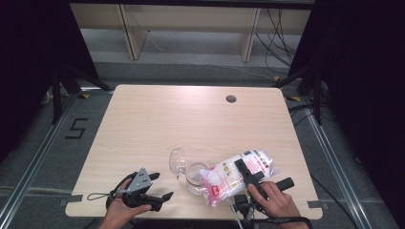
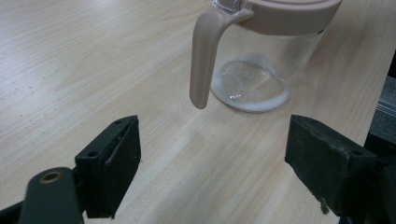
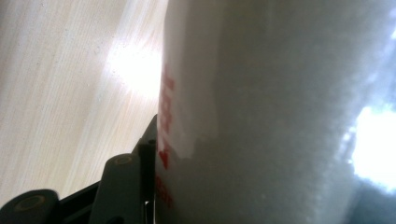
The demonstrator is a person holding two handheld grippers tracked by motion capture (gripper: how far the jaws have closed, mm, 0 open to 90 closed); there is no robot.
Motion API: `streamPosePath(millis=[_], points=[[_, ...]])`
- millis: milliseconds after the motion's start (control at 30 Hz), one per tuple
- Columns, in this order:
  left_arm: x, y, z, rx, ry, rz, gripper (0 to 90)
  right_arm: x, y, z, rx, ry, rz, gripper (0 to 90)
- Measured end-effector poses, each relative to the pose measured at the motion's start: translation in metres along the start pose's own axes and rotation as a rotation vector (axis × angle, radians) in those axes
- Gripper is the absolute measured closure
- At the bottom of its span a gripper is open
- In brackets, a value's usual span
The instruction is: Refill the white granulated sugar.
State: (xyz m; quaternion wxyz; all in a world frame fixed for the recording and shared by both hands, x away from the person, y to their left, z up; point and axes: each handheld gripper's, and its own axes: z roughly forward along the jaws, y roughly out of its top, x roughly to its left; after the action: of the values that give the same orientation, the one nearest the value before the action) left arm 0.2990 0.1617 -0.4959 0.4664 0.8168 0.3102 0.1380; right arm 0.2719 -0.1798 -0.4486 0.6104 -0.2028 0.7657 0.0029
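A clear glass jar [image 1: 195,180] stands near the front edge of the wooden table [image 1: 191,119], with its hinged lid [image 1: 177,160] swung open to the left. In the left gripper view the jar [image 2: 254,70] has a beige rim and a hanging beige handle [image 2: 205,60], and a thin layer of white powder [image 2: 247,88] lies on its bottom. My right gripper [image 1: 244,170] is shut on a plastic bag of white powder with red print [image 1: 229,177], whose lower end lies tilted over the jar's mouth. Up close, the bag [image 3: 280,116] presses against one of the fingers [image 3: 140,163]. My left gripper [image 1: 161,186] stands open and empty, left of the jar.
A round cable hole [image 1: 231,98] sits near the table's far edge. Beyond the table stand a wooden shelf frame [image 1: 191,28] and loose cables [image 1: 282,33] on the floor. Dark curtains close both sides.
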Motion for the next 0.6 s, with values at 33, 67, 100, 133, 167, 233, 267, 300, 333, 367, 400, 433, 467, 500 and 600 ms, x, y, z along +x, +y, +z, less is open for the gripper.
streamPosePath(millis=[33, 67, 100, 133, 167, 233, 267, 300, 333, 367, 400, 433, 467, 500, 600], points=[[0.0, 0.0, 0.0001, 0.0, -0.001, 0.002, 18.0, -0.0002, 0.0, -0.0001, 0.001, 0.0, 0.0, 49.0], [0.0026, 0.0004, -0.0006, 0.013, 0.0, 0.039, 18.0, -0.0007, 0.0002, -0.0005, 0.003, 0.005, -0.002, 49.0], [0.0016, 0.0003, 0.0003, -0.001, -0.006, 0.028, 18.0, -0.0008, 0.0003, -0.0007, 0.002, 0.002, -0.003, 49.0], [0.0018, 0.0003, 0.0001, 0.002, -0.005, 0.03, 18.0, -0.0009, 0.0004, -0.0008, 0.001, 0.002, -0.005, 49.1], [0.0024, 0.0006, -0.0006, 0.011, 0.002, 0.039, 18.0, -0.0009, 0.0004, -0.0008, 0.001, 0.002, -0.001, 49.1], [-0.0001, -0.0001, 0.0, -0.001, 0.001, -0.001, 18.0, 0.0002, 0.0002, -0.0006, 0.002, 0.008, 0.008, 49.0], [0.0013, 0.0002, -0.0005, 0.007, 0.0, 0.02, 18.0, 0.0001, 0.0001, -0.0007, 0.001, 0.007, 0.009, 49.1], [0.0013, 0.0002, -0.0005, 0.007, 0.0, 0.02, 18.0, 0.0001, 0.0001, -0.0007, 0.001, 0.007, 0.009, 49.1], [0.0021, 0.0004, -0.0006, 0.01, 0.002, 0.034, 18.0, 0.0, 0.0001, -0.0008, 0.001, 0.007, 0.008, 49.1], [0.0023, 0.0005, -0.0006, 0.009, 0.0, 0.037, 18.0, -0.0012, 0.0002, -0.0009, -0.001, 0.0, -0.006, 49.1], [0.0018, 0.0005, -0.0005, 0.007, -0.001, 0.031, 18.0, -0.0012, 0.0002, -0.0009, -0.004, -0.004, -0.007, 49.1], [0.0017, 0.0002, -0.0011, 0.02, 0.009, 0.023, 18.0, -0.0014, 0.0001, -0.001, -0.004, -0.004, -0.007, 49.1], [-0.0002, -0.0001, 0.0001, -0.001, 0.0, -0.002, 18.0, -0.0017, 0.0, -0.0014, -0.002, -0.002, -0.009, 49.1], [0.0, -0.0001, -0.0001, 0.002, 0.001, 0.001, 18.0, -0.002, -0.0001, -0.0014, -0.002, -0.001, -0.011, 49.1], [0.0011, 0.0002, -0.0005, 0.007, 0.001, 0.018, 18.0, -0.0032, -0.0002, -0.001, -0.009, -0.004, -0.028, 49.2]])
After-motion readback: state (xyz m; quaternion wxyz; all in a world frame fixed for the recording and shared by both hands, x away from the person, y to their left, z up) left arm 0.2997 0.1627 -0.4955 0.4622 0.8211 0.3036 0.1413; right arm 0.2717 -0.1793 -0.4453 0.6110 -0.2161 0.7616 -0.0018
